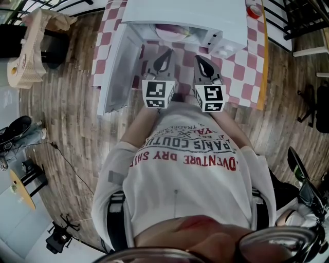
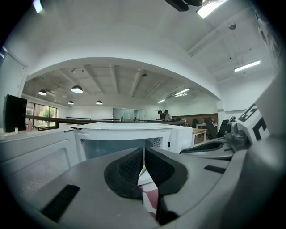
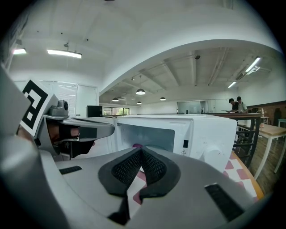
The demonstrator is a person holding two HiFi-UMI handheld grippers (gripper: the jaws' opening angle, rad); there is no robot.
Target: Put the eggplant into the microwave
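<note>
Eggplant (image 3: pixel 137 145) sits inside open microwave (image 1: pixel 205 15); left gripper (image 1: pixel 167 53), right gripper (image 1: pixel 200 59) outside, jaws pinched together.

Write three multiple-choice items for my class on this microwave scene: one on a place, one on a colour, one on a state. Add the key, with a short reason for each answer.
1. What does the microwave stand on?
A. the wooden floor
B. a checked tablecloth
C. a chair

2. What colour is the microwave's casing?
A. white
B. black
C. red

3. How do the jaws of the left gripper and the right gripper stand?
A. both wide apart
B. both shut on an eggplant
C. both shut, with nothing between them

Key:
1 B: the head view shows the pink-and-white checks around and in front of the microwave.
2 A: its top and front are white in all three views.
3 C: in each gripper view the black pads meet, with nothing between them.
</note>
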